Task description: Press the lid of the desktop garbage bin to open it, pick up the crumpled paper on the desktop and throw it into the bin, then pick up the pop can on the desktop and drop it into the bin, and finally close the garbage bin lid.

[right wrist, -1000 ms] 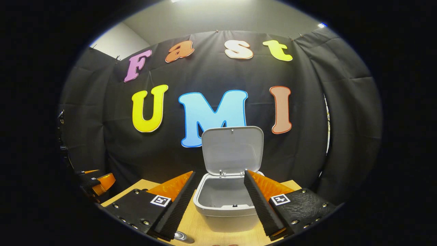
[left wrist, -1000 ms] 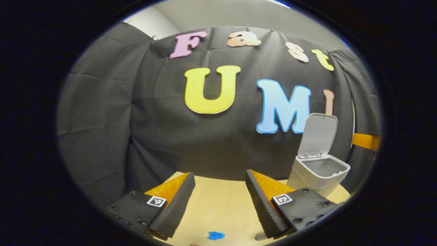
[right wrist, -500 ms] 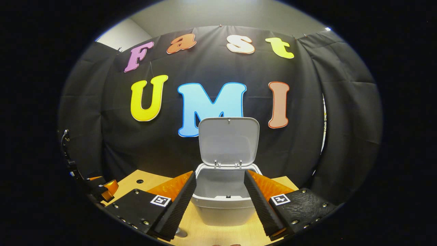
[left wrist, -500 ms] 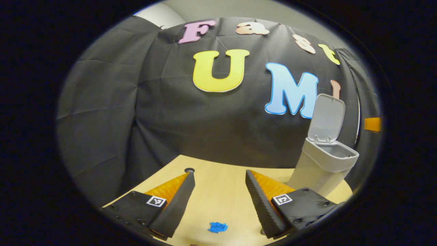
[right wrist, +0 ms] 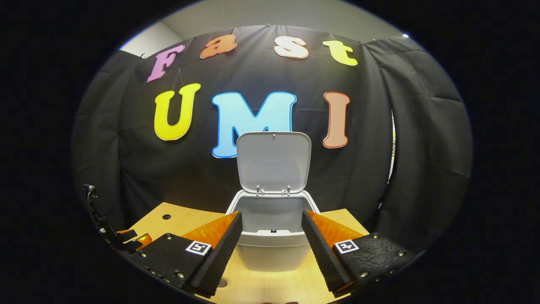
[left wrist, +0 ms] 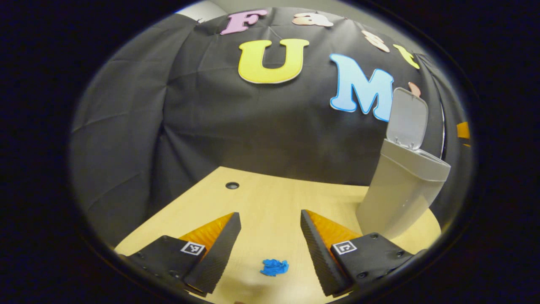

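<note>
Left tongs (left wrist: 270, 236) gape over blue paper (left wrist: 274, 267); bin (right wrist: 272, 236) lid upright.

Black cloth wall (left wrist: 261, 126), pale wooden desk (left wrist: 270, 202); grey ceiling (right wrist: 270, 12)

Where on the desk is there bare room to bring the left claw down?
Bare wood runs from the small hole near the cloth wall across to the bin. Between the left claw fingers lies the blue crumpled paper. Tightest beside the bin's base.
</note>
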